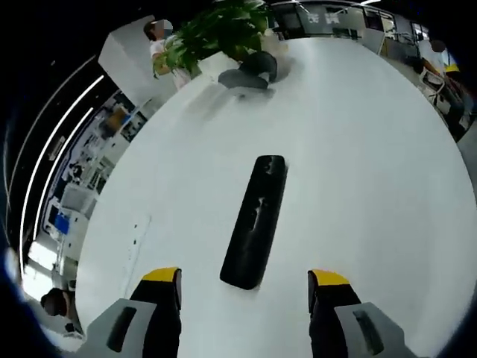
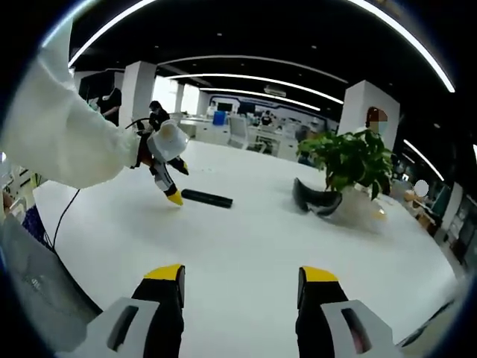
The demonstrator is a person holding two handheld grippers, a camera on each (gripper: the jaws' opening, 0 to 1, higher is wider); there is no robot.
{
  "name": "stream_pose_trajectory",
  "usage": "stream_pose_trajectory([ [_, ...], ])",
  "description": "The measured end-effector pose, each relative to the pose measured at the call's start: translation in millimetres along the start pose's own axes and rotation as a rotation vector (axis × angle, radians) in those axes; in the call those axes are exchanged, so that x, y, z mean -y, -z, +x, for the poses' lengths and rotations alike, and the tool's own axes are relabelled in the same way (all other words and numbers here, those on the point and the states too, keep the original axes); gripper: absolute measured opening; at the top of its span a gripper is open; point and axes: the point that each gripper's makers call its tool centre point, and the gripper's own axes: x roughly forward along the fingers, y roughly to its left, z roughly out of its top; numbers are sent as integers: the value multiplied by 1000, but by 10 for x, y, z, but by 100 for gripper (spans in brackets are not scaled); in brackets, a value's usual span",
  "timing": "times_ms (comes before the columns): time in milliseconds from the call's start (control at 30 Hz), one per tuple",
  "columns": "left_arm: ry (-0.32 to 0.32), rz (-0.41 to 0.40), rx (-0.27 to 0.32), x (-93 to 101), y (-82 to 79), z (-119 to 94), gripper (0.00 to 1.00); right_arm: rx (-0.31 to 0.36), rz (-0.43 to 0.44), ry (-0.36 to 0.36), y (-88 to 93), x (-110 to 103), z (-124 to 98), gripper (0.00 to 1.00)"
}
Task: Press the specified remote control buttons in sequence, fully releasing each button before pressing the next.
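A long black remote control [image 1: 255, 221] lies flat on the white table [image 1: 358, 171], pointing away from me. My left gripper [image 1: 245, 277] hangs open just above its near end, one yellow-tipped jaw on each side of it and clear of it. In the right gripper view the same remote [image 2: 206, 198] shows small and far off, with the left gripper [image 2: 176, 186] hovering over it, held by a white-sleeved arm [image 2: 67, 142]. My right gripper [image 2: 239, 276] stands open over bare table, well short of the remote, nothing between its jaws.
A black headset-like object [image 1: 252, 71] lies at the table's far end next to a potted green plant [image 1: 223, 30]; the same headset-like object [image 2: 314, 200] and plant [image 2: 354, 160] sit at the right. A cable [image 2: 63, 212] hangs off the left edge. People stand in the office behind.
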Motion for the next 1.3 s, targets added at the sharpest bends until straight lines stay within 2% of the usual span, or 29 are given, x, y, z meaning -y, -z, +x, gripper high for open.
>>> stream_pose_trajectory([
  [167, 23, 35, -41, 13, 53, 44, 64, -4, 4, 3, 8, 12, 2, 59],
  [200, 39, 0, -24, 32, 17, 61, 64, -5, 2, 1, 11, 8, 2, 59],
  [267, 43, 23, -33, -34, 11, 110, 64, -8, -2, 0, 15, 0, 3, 59],
  [400, 128, 50, -65, 15, -2, 156, 61, -14, -1, -3, 23, -4, 7, 59],
  [533, 237, -1, -117, 62, 20, 205, 58, -21, -2, -9, 35, -17, 12, 58],
  [600, 251, -14, -132, -23, 32, 253, 60, -23, -9, -11, 38, -24, 15, 58],
  [900, 356, -77, -172, 17, 66, 279, 63, -30, -11, -9, 53, -20, 17, 58],
  [1000, 373, -106, -189, 14, 85, 285, 65, -34, -11, -7, 60, -18, 20, 58],
  [1033, 372, -81, -180, 25, 75, 274, 65, -36, -12, -7, 64, -18, 22, 58],
  [1300, 387, -56, -199, 44, 91, 245, 65, -41, -18, -12, 71, -32, 26, 58],
])
